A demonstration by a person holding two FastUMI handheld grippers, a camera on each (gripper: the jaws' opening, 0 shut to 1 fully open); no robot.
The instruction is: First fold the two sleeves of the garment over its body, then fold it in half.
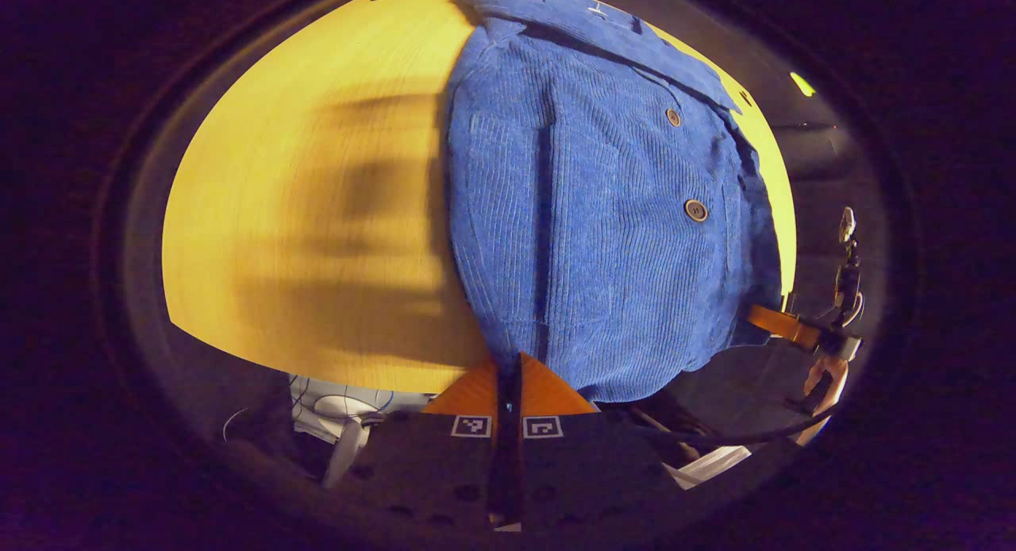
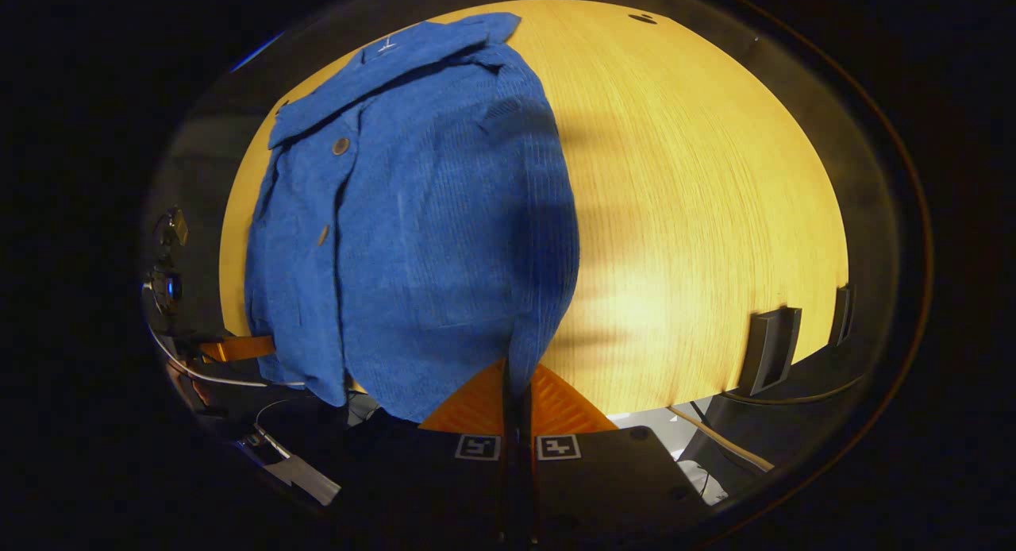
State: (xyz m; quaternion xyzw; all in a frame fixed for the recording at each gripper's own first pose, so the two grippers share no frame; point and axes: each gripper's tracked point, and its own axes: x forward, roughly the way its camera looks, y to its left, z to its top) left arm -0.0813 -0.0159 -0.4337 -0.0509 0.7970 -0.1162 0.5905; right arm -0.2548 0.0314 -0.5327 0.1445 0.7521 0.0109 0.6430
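Jacket [image 1: 603, 217] of blue corduroy lies on a yellow wooden table [image 1: 302, 217], collar at the far side and hem at the near edge, where both claws meet it. It looks narrow and its sides look doubled over, so the sleeves seem already folded in, though no sleeve can be picked out for certain.

In the left gripper view, the left claw [image 1: 509, 376] sits at the near hem, its two orange fingers [image 1: 548, 392] drawn together with blue cloth running down into the thin gap between them; it appears clamped on the hem. To the right in that view, the other claw's orange finger reaches under the hem's right corner, with a hand [image 1: 825, 380] behind it.

In the right gripper view, the right claw [image 2: 516, 388] is likewise closed, with the jacket [image 2: 413, 233] hem pinched between its fingers. The left claw's orange finger [image 2: 238, 348] shows at the jacket's other near corner.

Judged risks for the fold in half:
- Each pinch looks shallow, at the very edge, so heavy corduroy could slip free when lifted.
- If the claws rise unevenly, the hem may land skewed against the collar.
- Lifting may drag folded-in sides open again.
- The hem overhangs the near table edge, so a dropped corner could slide off.
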